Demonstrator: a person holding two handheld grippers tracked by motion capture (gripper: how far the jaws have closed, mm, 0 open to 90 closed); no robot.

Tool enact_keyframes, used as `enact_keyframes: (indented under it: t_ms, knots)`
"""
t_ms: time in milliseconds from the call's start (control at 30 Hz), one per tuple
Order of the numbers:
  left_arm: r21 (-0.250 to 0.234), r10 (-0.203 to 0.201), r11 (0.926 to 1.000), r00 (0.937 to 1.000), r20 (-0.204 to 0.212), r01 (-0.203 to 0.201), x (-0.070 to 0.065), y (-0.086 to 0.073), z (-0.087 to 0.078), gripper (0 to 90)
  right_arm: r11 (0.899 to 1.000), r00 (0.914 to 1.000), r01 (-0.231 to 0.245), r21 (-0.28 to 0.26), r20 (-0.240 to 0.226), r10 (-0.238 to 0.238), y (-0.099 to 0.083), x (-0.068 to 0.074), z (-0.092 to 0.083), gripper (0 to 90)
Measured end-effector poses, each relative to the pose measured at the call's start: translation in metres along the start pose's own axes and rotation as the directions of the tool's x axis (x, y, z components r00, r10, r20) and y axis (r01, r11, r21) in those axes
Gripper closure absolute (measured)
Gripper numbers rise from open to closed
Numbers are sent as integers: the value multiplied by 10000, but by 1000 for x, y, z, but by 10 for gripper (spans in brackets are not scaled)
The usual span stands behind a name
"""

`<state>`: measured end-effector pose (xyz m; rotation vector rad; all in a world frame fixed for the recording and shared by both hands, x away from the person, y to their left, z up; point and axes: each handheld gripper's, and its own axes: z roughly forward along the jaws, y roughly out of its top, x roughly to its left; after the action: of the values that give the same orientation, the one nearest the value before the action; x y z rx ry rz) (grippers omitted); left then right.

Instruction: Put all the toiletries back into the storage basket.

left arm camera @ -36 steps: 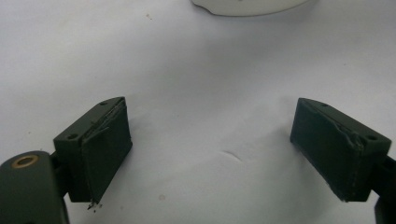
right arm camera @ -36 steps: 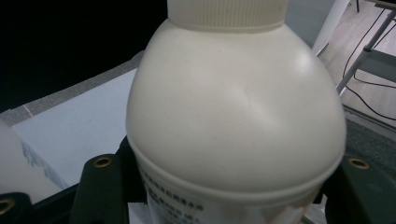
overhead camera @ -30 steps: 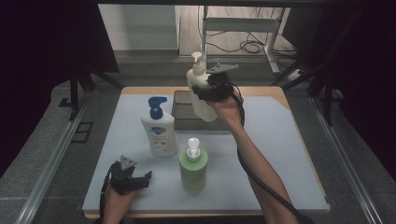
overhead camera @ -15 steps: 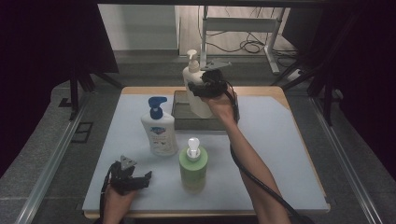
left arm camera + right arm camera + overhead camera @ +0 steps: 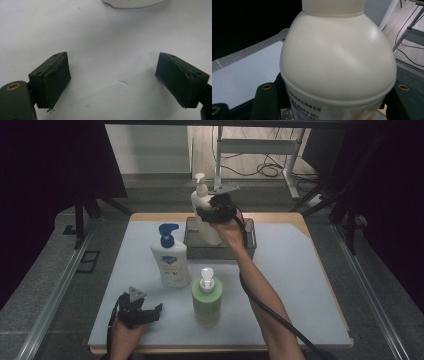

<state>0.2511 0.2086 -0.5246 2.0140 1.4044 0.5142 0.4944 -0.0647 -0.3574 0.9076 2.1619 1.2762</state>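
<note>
Hanging upright over the basket (image 5: 250, 251) at the far edge of the table (image 5: 300, 285), the cream bottle (image 5: 204, 217) is gripped at mid-body by the right gripper (image 5: 212, 214), whose jaws are closed partway onto its sides; in the right gripper view the bottle (image 5: 337, 62) is seen wedged between the two black jaws, shoulder and cap rising above them. Its long axis is held near vertical, pump uppermost, base pointing down toward the basket's left half. That is the relation judged to matter: the bottle's base appears to lie just above or already within the basket's walls, so a straight lowering along the bottle's own axis is probably what is called for, with care that the base is not caught on the near rim. The left gripper (image 5: 141, 312) rests near the table's front left edge, jaws wide apart with nothing between them, well apart from the basket. A blue-capped bottle (image 5: 171, 257) and a green bottle (image 5: 206, 295) stand between the two.
</note>
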Motion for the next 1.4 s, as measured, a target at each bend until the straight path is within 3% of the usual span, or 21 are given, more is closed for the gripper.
enact_keyframes:
  t_ms: [433, 733, 1400]
  knots:
    - [3, -6, 10000, 10000, 8, 6, 0, 0, 0, 119, 10000, 10000, 22, 88, 35, -22, -4, 4, 26, 387]
    - [36, 17, 10000, 10000, 2, -17, 0, 0, 0, 119, 9995, 10000, 75, 292, -21, -75, -15, 7, 34, 387]
    - [18, 12, 10000, 10000, 2, -12, 0, 0, 0, 119, 9979, 9997, 29, 647, -264, -12, -29, 11, 22, 385]
